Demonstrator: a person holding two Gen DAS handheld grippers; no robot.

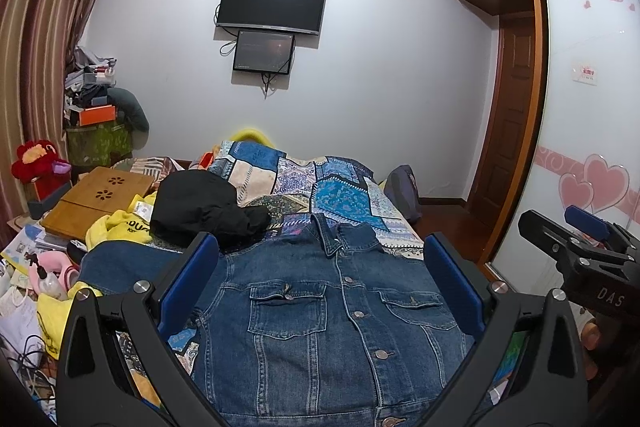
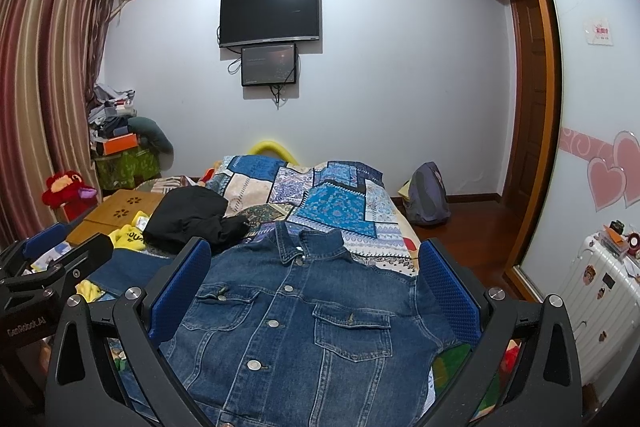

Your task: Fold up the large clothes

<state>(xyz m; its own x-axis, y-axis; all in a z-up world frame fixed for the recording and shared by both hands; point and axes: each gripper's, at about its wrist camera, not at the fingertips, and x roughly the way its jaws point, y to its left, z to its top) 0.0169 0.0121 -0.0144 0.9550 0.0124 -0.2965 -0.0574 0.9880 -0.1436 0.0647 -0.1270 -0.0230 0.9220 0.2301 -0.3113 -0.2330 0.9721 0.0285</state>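
Both tools hover above the hem end of the denim jacket (image 1: 320, 315), nothing gripped. Left gripper (image 1: 320, 283): jaws spread wide, blue pads either side of the jacket front, no cloth between them. Right gripper (image 2: 316, 279): same, fully spread and holding nothing.

Step in hand, as I judge it: starting the first fold, so grasp points need choosing. To do it well, drop each tool to an outer edge of the jacket, pinch the cloth only and not the patchwork quilt (image 2: 340, 203) under it, then lift both sides level so the front does not skew. The left sleeve (image 1: 132, 259) trails out toward the clutter; bring that in first.

Jacket lies face up on the bed, buttoned, collar (image 2: 308, 241) pointing away from the tools, chest pockets between the jaws in both views. Its body sits directly ahead of and below both grippers.

Beyond the collar: a black garment (image 1: 200, 203) on the quilt, apart from the jacket body. A yellow garment (image 1: 116, 227) lies just left of it. Farther still, the wall-mounted TV (image 1: 270, 3).
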